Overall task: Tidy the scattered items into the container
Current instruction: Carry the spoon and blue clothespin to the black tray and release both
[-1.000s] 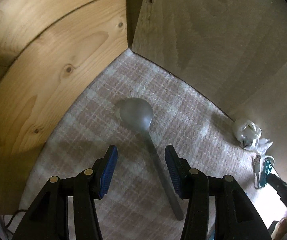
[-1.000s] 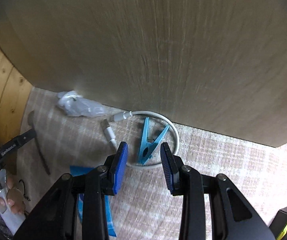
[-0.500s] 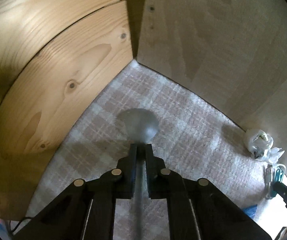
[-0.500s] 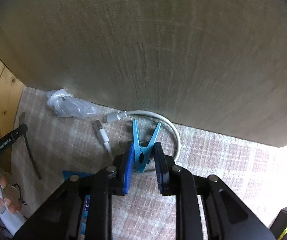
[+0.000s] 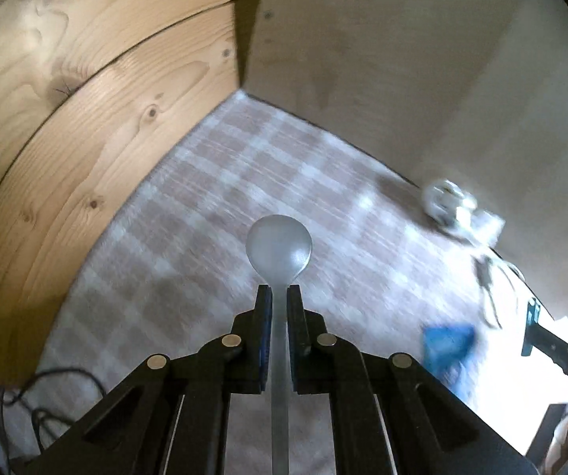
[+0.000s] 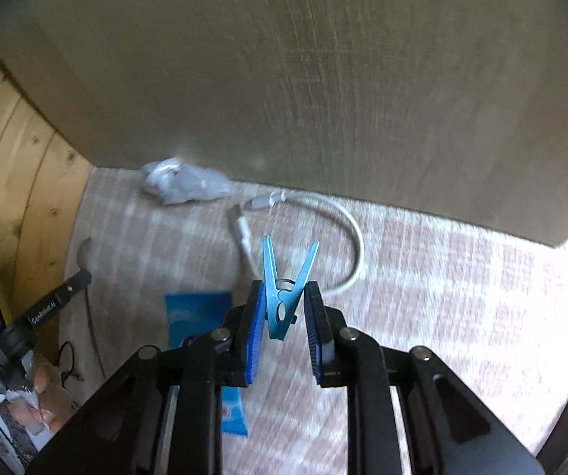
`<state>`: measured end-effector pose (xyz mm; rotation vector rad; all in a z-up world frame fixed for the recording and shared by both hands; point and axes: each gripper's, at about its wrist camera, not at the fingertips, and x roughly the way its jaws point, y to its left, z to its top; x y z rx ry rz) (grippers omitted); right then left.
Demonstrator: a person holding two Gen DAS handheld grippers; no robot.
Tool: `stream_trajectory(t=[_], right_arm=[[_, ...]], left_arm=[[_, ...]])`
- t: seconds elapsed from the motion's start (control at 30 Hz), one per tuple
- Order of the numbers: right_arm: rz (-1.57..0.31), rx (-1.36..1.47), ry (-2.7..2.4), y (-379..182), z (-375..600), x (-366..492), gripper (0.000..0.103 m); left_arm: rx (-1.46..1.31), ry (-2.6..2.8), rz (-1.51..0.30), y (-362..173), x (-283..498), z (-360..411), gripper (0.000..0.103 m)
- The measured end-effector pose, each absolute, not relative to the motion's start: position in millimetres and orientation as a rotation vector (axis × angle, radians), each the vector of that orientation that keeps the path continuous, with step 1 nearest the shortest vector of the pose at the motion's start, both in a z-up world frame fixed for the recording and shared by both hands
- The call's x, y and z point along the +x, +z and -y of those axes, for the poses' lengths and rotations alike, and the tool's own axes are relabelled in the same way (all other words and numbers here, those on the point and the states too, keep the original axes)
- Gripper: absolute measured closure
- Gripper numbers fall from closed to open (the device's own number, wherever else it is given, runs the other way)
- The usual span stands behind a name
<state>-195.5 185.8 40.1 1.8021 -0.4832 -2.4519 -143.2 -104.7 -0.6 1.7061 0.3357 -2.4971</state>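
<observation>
Grey spoon [image 5: 279, 251] handle clenched between left gripper [image 5: 279, 297] fingers, bowl ahead | blue clothespin [image 6: 284, 293] pinched between right gripper [image 6: 284, 297] fingers | white cable [image 6: 347, 237] just beyond

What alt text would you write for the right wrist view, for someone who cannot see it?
The right gripper is shut on a blue clothes peg, its prongs pointing away from the camera, above a checked cloth. Beyond it lie a looped white cable and a crumpled plastic bag beside a wooden panel; a blue packet lies left.

grey spoon [image 5: 278, 251] and blue clothespin [image 6: 285, 293], each clamped upright
</observation>
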Motion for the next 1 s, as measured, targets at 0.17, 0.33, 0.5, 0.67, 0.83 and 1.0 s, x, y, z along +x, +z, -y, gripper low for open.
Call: stream_trajectory(t=[0.17,0.33,0.5,0.67,0.83,1.0], right_arm=[[0.471,1.760,-2.489,60.2,-193.4,-162.0,0.084],[0.508,1.702,-2.558,90.4,-221.0,-126.9,0.084],[0.555,1.656,-2.671,120.8,-266.3,-66.8,0.084],[0.648,1.654,-2.768,132.7,-322.8,-1.7,0.084],[0.751,1.680,-2.872,139.8,-384.8,66.9,0.084],[0.874,1.728,-2.956,136.0,-437.7,128.2,0.084]], left_arm=[[1.706,-2.600,-0.320,30.1,-121.1,69.0,0.096],[1.737,-2.713,-0.252,73.9,-113.2,24.8,0.096],[1.776,-2.858,-0.182,102.8,-83.4,-34.6,0.096],[1.881,-2.983,-0.116,118.2,-46.5,-115.1,0.096],[2.021,-3.080,-0.012,120.2,-9.6,-196.1,0.096],[2.153,-3.135,0.078,124.2,24.5,-262.8,0.096]])
